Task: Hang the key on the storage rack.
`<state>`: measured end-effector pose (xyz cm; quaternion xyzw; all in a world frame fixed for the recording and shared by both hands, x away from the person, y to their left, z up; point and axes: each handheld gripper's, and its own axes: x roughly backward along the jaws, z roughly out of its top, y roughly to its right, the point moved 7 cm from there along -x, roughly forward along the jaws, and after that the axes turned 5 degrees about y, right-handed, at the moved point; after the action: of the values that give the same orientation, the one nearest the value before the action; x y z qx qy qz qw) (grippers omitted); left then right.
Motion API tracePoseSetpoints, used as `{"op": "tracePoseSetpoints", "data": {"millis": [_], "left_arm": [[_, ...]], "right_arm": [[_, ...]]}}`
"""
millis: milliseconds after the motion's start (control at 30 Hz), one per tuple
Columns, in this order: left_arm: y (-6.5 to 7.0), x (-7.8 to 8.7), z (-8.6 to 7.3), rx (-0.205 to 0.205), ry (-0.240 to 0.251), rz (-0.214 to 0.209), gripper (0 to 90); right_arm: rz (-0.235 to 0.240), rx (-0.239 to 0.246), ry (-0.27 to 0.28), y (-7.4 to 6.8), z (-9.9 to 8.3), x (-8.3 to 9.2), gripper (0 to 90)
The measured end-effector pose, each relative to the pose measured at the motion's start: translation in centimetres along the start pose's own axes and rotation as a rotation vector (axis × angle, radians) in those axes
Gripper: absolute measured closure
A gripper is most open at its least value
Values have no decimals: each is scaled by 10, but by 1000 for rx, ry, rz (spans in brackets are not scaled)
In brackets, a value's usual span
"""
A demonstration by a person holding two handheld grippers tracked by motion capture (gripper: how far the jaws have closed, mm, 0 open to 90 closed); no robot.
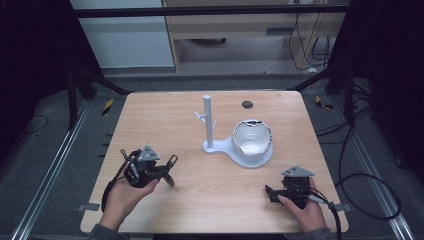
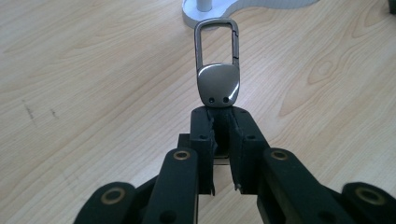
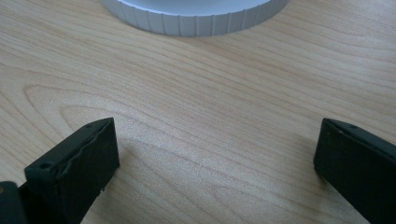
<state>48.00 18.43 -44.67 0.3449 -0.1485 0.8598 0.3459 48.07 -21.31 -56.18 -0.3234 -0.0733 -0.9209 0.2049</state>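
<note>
Gripping the carabiner keychain (image 2: 218, 70) in my left tongs (image 2: 219, 112), clenched on its metal tab, loop sticking out forward above the desk (image 1: 165, 125). Right tongs (image 3: 215, 154) released, spread wide, resting low at the desk's right front, nothing between them. Desk is light wood grain, dark floor and cables around it. White peg stand (image 1: 208, 122) sits mid-desk, white bowl (image 1: 252, 138) on its base; its base is just ahead of the carabiner. Nothing in between.
</note>
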Motion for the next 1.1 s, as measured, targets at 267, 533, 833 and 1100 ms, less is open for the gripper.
{"op": "tracePoseSetpoints", "data": {"millis": [267,533,833,1100], "left_arm": [[0,2,16,-5,63,41,803],[2,5,36,-14,85,56,803],[3,10,67,-2,159,85,803],[7,13,80,-5,186,88,803]], "right_arm": [[0,0,0,0,0,0,4],[9,8,0,1,0,-1,4],[10,11,-2,1,1,-2,4],[12,12,-1,1,2,-2,4]]}}
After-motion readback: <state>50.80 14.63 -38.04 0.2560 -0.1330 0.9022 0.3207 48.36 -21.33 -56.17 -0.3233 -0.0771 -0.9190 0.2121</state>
